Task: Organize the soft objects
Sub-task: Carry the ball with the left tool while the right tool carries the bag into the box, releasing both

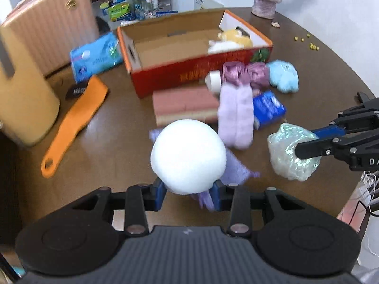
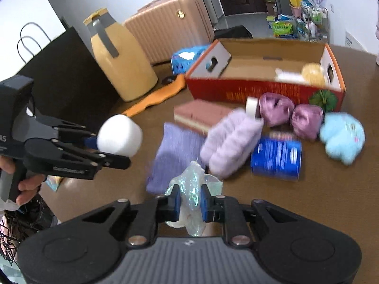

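We are pinching the round white foam ball [image 1: 188, 156] in our left gripper [image 1: 189, 195], off the table | our right gripper [image 2: 190, 204] is squeezing the crinkly iridescent plastic wad [image 2: 191, 189] | likely both are heading for the open red cardboard box [image 1: 189, 78].

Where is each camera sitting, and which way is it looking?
Left wrist: sits on the left gripper, looking down along its fingers at the white foam ball it holds; the right gripper shows at the right edge.
Right wrist: sits on the right gripper, looking down at the shiny wrap bundle it squeezes; the left gripper and a hand show at left.
Both see: the cardboard box, brown table, lilac fluffy roll.
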### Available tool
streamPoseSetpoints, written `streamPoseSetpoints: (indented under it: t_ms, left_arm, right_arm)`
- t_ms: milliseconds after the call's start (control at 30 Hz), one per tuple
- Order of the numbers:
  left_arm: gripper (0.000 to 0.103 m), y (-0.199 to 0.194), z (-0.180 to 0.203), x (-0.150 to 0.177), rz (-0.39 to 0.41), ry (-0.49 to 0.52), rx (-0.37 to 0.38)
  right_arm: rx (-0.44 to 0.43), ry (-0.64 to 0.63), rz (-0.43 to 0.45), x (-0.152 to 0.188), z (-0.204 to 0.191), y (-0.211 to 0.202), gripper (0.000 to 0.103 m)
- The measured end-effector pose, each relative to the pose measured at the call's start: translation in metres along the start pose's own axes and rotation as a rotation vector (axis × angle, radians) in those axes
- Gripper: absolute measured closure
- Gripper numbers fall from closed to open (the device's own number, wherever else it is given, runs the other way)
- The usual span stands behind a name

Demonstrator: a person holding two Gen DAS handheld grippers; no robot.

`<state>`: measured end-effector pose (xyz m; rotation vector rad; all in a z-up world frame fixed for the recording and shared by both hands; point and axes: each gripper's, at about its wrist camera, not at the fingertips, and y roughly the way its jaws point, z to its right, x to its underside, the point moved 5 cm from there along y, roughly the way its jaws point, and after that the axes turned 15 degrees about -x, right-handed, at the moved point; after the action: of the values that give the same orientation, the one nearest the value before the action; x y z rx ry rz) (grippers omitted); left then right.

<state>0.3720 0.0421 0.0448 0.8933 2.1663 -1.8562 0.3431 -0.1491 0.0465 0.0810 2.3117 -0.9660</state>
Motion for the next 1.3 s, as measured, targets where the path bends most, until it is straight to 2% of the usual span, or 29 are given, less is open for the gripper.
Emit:
streamPoseSetpoints:
  t_ms: [167,233,267,367,467,633,733,900,1067,1133,1300]
  left_arm:
    - [0.064,0.016,0.0,-0.062,0.003,0.018,0.018]
    - [0.064,0.029,0.001,-0.087,-0.008,0.024,0.022]
    - [0.064,0.037,0.0,-0.103,-0.018,0.027,0.02]
    - [0.064,0.058,-0.004,-0.142,-0.033,0.021,0.01]
    - [0.064,0.088,-0.013,-0.182,-0.05,-0.005,-0.008]
    - [0.064,0.161,-0.027,-0.236,-0.133,-0.047,-0.045]
    - [0.063,0.204,-0.033,-0.258,-0.186,-0.057,-0.073]
    - [0.062,0.253,-0.041,-0.276,-0.251,-0.057,-0.108]
    - [0.06,0.268,-0.033,-0.285,-0.266,-0.023,-0.106]
    - [0.053,0.271,-0.027,-0.286,-0.267,0.004,-0.136]
    - [0.035,0.275,-0.021,-0.289,-0.273,-0.012,-0.122]
  right_arm:
    - [0.006,-0.015,0.004,-0.064,0.012,0.003,0.087]
    - [0.027,-0.018,-0.006,-0.107,0.027,0.012,0.087]
    - [0.027,-0.018,-0.006,-0.107,0.027,0.012,0.087]
    - [0.057,-0.003,-0.017,-0.155,0.051,0.026,0.087]
    - [0.083,0.028,-0.027,-0.199,0.08,0.042,0.087]
    - [0.145,0.069,-0.061,-0.254,0.134,0.083,0.087]
    - [0.188,0.114,-0.102,-0.273,0.17,0.115,0.087]
    - [0.241,0.173,-0.148,-0.292,0.217,0.155,0.087]
    - [0.239,0.215,-0.16,-0.302,0.242,0.173,0.085]
    - [0.244,0.215,-0.167,-0.307,0.247,0.178,0.082]
    - [0.239,0.229,-0.188,-0.303,0.255,0.186,0.069]
